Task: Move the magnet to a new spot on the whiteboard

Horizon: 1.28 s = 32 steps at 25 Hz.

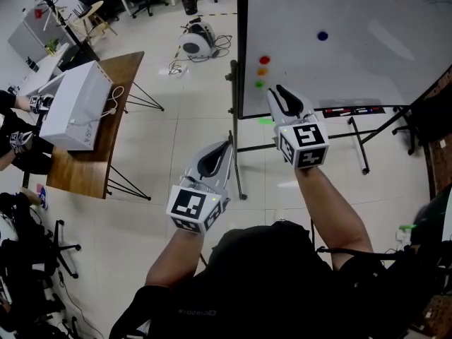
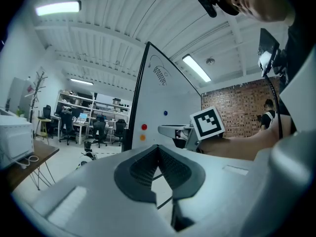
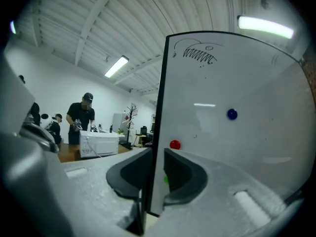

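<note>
1. left hand-held gripper (image 1: pixel 220 152), grey plastic with black ribbed pads and a marker cube: jaws together at the tips, nothing in them. Held level, low, well apart from the board. Looks idle for this job.
2. small round green magnet (image 1: pixel 259 84): probably the task's thing, since the other gripper points at it.
   - It sits low on the dark-framed white whiteboard (image 1: pixel 367 62), close to the left frame, just left of and ahead of the right gripper's tips.
   - It looks like a little glossy button lying flat on the board.
   - In the right gripper view only a sliver of green shows in the jaw gap, by the right pad.
3. round orange magnet (image 1: pixel 262 70) and round red magnet (image 1: pixel 265 60): in a column just above the green one, a bit further from the right gripper's tips. Nothing touches them.
4. right hand-held gripper (image 1: pixel 281 92), same grey build: jaws partway open with a clear gap, pads pressing on nothing. It points level at the board's lower left part, and the frame edge shows through the gap.
5. round blue magnet (image 1: pixel 323 36): up and to the right of the right gripper, well apart, alone on bare board.
6. Progress: early.
   - The magnet is not yet gripped and sits in the column.
   - The reach looks about finished.
   - Still to do: close on the magnet, pull it off, carry it, and stick it on a bare spot.
   - There is plenty of free board to the right of the right gripper.
</note>
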{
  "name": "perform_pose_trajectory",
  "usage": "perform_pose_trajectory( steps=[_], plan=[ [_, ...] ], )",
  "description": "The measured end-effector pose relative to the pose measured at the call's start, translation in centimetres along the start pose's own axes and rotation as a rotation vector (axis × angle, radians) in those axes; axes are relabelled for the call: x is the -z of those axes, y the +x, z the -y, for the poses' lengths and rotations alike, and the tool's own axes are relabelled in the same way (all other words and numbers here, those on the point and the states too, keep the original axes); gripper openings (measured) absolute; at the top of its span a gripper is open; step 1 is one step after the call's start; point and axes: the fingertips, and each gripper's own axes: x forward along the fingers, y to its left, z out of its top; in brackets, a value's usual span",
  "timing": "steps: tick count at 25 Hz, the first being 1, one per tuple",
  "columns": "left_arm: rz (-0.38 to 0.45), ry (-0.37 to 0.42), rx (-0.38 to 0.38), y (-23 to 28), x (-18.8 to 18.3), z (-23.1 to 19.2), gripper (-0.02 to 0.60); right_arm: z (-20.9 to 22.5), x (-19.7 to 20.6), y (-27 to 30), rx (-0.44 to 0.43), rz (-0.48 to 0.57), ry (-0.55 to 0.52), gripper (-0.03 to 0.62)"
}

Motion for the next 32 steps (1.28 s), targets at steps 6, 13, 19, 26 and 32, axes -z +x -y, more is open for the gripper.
perform_pose_trajectory(
  steps=[6, 13, 19, 26, 32],
  plan=[
    [-0.023, -0.031, 0.033, 0.6, 1.8, 2.4, 0.015, -3.5, 1.9, -5.5, -0.219, -0.032, 0.224, 0.002],
    [-0.002, 0.000, 0.017, 1.3, 1.0, 6.9, 0.015, -2.5, 2.5, -12.9, -0.343, -0.026, 0.254, 0.002],
    [-0.010, 0.009, -0.078, 2.5, 2.2, 12.1, 0.015, -0.3, 4.0, -19.2, -0.442, -0.020, 0.222, 0.002],
    [-0.018, -0.005, -0.146, 5.5, 5.3, 22.9, 0.015, 5.6, 4.8, -28.6, -0.540, 0.019, 0.171, 0.002],
    [-0.058, -0.037, -0.189, 5.8, 7.6, 30.5, 0.015, 9.6, 6.9, -34.0, -0.569, -0.009, 0.200, 0.002]
  ],
)
